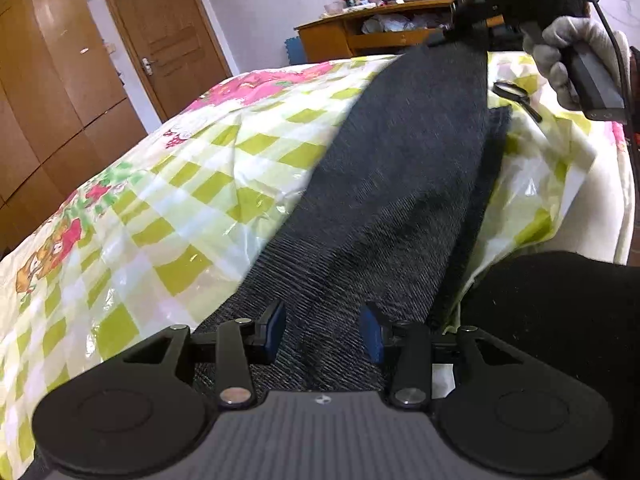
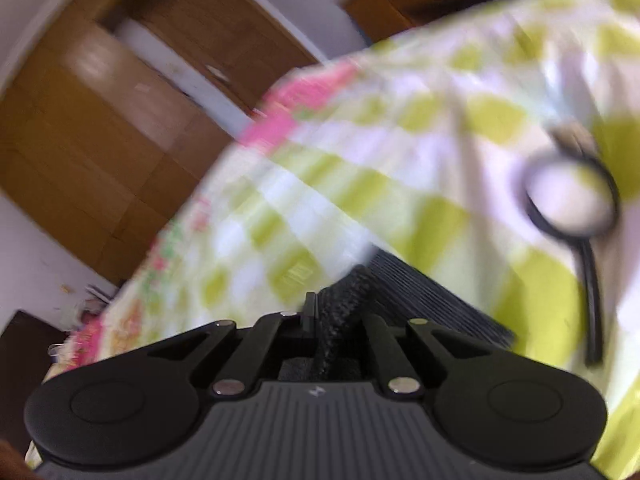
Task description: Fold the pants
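Dark grey pants (image 1: 404, 168) lie stretched along the checked bed cover, one end lifted at the far right. My left gripper (image 1: 324, 332) is open over the near end of the pants, with blue pads (image 1: 276, 330) on either side of the cloth. My right gripper (image 1: 476, 20) shows at the top right in a gloved hand and holds the far end of the pants up. In the blurred right wrist view my right gripper (image 2: 332, 320) is shut on a bunched fold of the dark pants (image 2: 420, 296).
A green, white and pink checked cover (image 1: 168, 216) spreads over the bed. A black magnifying glass (image 1: 514, 94) lies on it right of the pants, also in the right wrist view (image 2: 570, 200). A wooden wardrobe (image 1: 52, 92), door and cluttered desk (image 1: 360, 28) stand behind.
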### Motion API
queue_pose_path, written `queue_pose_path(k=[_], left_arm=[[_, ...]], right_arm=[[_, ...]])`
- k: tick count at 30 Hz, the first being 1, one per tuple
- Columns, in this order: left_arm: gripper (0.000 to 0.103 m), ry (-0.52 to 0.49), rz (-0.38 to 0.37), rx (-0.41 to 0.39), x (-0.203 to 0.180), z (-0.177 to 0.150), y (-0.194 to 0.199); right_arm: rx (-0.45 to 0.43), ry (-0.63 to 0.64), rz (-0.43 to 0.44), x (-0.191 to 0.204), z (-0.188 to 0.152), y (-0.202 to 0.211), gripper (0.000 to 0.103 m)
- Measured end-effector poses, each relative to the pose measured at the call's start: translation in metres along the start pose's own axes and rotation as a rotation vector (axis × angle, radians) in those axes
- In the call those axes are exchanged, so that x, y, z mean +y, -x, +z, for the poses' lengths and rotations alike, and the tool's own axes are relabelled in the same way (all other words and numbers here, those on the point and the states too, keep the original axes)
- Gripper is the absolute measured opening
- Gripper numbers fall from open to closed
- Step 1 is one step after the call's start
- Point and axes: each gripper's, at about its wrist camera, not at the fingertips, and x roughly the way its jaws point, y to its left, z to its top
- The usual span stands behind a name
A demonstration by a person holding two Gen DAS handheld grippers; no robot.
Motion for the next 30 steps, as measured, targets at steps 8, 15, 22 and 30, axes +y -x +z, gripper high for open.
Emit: queue_pose_path(k=[8, 15, 22, 30], left_arm=[[0.055, 0.009, -0.001, 0.036, -0.002, -0.006, -0.009], [0.057, 0.037, 0.006, 0.067, 0.006, -0.018, 0.003], [0.060, 0.094, 0.038, 0.096, 0.020, -0.042, 0.033], [0.060, 0.129, 0.138, 0.151, 0.049, -0.080, 0.069]], right_arm=[[0.117, -0.081, -0.172, -0.053, -0.032, -0.021, 0.004], [0.076, 0.021, -0.193, -0.041, -0.026, -0.013, 0.005], [0.071, 0.135, -0.318, -0.026, -0.030, -0.014, 0.012], [-0.002, 0.495, -0.335, 0.053, -0.041, 0.040, 0.016]])
